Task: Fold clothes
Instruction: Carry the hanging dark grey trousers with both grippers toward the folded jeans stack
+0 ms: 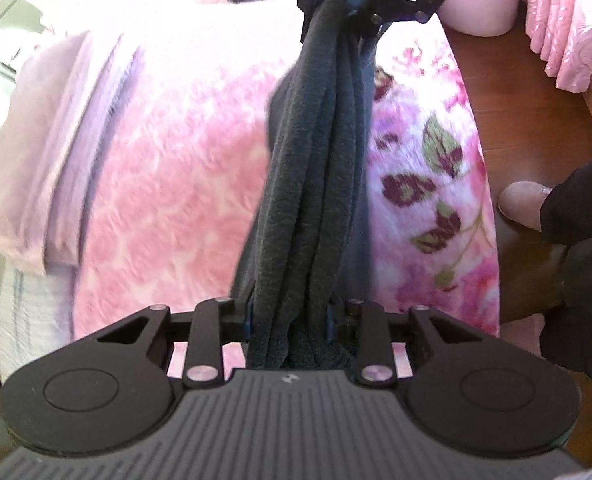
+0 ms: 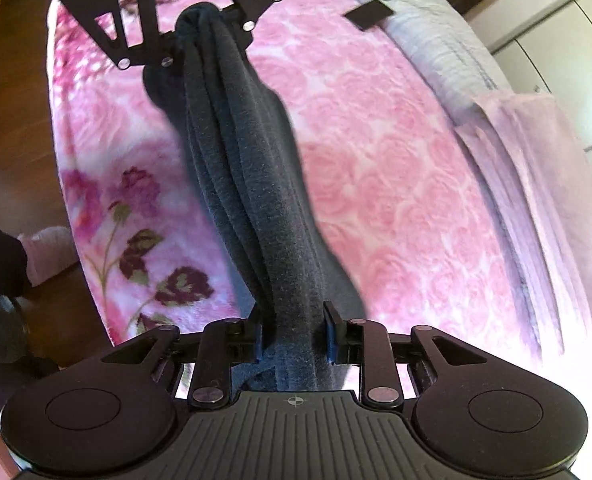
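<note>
A dark grey-blue garment (image 1: 316, 160) hangs bunched into a thick rope between my two grippers, above a bed. In the left wrist view my left gripper (image 1: 290, 320) is shut on one end of it, and the right gripper (image 1: 356, 4) clamps the other end at the top. The right wrist view shows the same from the other side: my right gripper (image 2: 294, 336) is shut on the garment (image 2: 248, 160), and the left gripper (image 2: 204, 28) holds the far end. The cloth between them sags slightly and hides part of the blanket.
Below lies a pink rose-patterned blanket (image 1: 168, 168) with a floral border (image 2: 136, 248). A folded lilac cloth stack (image 2: 536, 184) lies on the bed, with a small black item (image 2: 368, 14) near it. A person's slippered foot (image 1: 522, 204) stands on the wooden floor (image 1: 536, 92) beside pink curtains (image 1: 568, 20).
</note>
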`<state>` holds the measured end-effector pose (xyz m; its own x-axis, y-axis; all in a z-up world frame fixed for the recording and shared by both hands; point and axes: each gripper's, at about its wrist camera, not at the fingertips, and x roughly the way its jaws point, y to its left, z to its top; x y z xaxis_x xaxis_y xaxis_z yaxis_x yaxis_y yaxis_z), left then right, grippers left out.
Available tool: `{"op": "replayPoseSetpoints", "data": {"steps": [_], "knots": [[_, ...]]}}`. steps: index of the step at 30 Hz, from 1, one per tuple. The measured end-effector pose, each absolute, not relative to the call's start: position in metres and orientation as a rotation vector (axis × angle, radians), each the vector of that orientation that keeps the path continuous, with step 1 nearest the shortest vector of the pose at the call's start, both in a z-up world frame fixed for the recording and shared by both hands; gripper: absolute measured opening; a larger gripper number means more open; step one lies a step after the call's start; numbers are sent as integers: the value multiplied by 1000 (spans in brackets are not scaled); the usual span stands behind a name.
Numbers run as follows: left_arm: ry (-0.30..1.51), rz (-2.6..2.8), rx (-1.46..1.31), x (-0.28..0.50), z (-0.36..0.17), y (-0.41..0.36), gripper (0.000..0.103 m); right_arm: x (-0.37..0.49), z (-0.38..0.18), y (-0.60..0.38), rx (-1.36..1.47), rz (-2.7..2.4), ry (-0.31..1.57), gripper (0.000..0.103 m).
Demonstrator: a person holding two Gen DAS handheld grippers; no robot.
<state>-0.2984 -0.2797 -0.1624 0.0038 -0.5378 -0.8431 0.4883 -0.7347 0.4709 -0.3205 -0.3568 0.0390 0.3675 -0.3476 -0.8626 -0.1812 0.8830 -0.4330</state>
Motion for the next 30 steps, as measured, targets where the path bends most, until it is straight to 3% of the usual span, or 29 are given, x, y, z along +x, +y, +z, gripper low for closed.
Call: {"op": "replayPoseSetpoints", "data": {"steps": [16, 30], "knots": [[-668, -1983, 1515, -363, -58, -306, 27, -394, 162, -334, -421, -555, 1216, 25], [-849, -2079, 1537, -543, -45, -370, 27, -558, 188, -393, -280, -713, 1241, 25]]}}
